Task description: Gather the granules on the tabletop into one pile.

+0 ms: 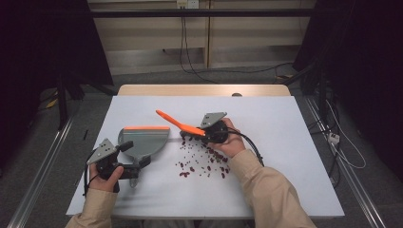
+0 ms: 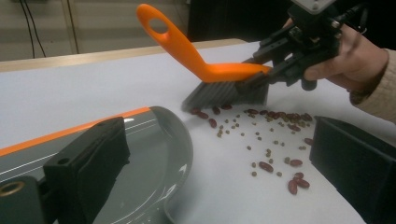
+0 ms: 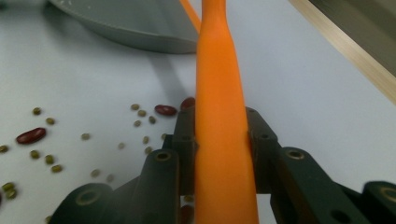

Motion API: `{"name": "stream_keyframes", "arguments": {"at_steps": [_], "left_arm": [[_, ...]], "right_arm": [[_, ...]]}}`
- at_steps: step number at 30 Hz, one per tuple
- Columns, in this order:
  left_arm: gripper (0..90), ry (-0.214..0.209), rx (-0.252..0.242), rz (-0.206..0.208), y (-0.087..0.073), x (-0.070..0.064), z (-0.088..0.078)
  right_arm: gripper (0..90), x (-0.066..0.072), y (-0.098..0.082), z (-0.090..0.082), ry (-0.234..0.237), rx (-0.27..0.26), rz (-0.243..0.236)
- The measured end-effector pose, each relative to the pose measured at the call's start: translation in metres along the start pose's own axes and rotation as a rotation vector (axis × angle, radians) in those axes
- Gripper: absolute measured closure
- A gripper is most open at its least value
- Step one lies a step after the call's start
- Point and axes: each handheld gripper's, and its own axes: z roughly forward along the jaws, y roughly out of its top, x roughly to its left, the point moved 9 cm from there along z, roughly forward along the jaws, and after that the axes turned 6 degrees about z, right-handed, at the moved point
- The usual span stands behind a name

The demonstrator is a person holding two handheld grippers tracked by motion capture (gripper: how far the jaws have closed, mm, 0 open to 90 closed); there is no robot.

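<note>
My right gripper [image 1: 198,134] [image 3: 223,140] is shut on the head end of an orange hand brush [image 1: 178,123] [image 2: 187,53] [image 3: 219,84]. The brush's grey bristles [image 2: 224,93] touch the white table at the far edge of a scatter of red and small green beans [image 1: 204,161] [image 2: 271,140] [image 3: 32,135]. A grey dustpan [image 1: 142,140] [image 2: 159,140] [image 3: 130,23] with an orange lip lies flat to the left of the beans. My left gripper [image 1: 135,156] [image 2: 219,158] sits at the pan's handle end. Its jaws stand wide apart, and the handle lies between them without being pressed.
The white board [image 1: 285,142] covers a wooden table [image 1: 204,89]. Bare board lies right of the beans and behind the brush. Cables [image 1: 190,57] and dark stands are on the floor beyond the table's far edge.
</note>
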Motion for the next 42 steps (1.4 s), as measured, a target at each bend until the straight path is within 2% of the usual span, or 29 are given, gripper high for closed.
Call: {"name": "stream_keyframes", "arguments": {"at_steps": [8, 17, 21, 22, 25, 30, 37, 40, 42], "left_arm": [[4.4, 0.004, -0.001, 0.003, 0.000, -0.001, -0.002], [4.4, 0.000, -0.005, 0.007, 0.002, -0.003, -0.001], [4.4, -0.001, -0.003, 0.011, 0.002, -0.003, -0.001], [4.4, -0.001, -0.004, 0.010, 0.002, -0.003, -0.001], [4.4, 0.001, -0.001, 0.010, 0.001, -0.002, -0.001], [4.4, 0.002, 0.000, 0.011, 0.001, -0.002, -0.001], [4.4, 0.006, 0.001, 0.003, 0.001, 0.001, -0.001], [4.4, 0.008, -0.001, 0.001, 0.000, 0.002, -0.001], [4.4, 0.009, -0.002, -0.004, 0.000, 0.003, -0.001]], "right_arm": [[70.9, 0.020, -0.009, -0.016, 0.022, 0.009, -0.038], [71.0, 0.034, -0.015, -0.029, 0.051, 0.001, -0.034], [71.0, 0.035, -0.015, -0.034, 0.050, 0.000, -0.031], [71.0, 0.033, -0.013, -0.035, 0.035, -0.003, -0.042], [71.1, 0.024, -0.005, -0.039, 0.027, -0.038, -0.021], [71.0, 0.009, 0.005, -0.028, 0.002, -0.046, -0.017], [71.0, -0.009, 0.015, -0.001, -0.020, -0.065, -0.018], [71.0, -0.008, 0.014, 0.009, -0.012, -0.042, -0.041], [71.1, 0.000, 0.011, 0.013, 0.029, -0.031, -0.039]]}}
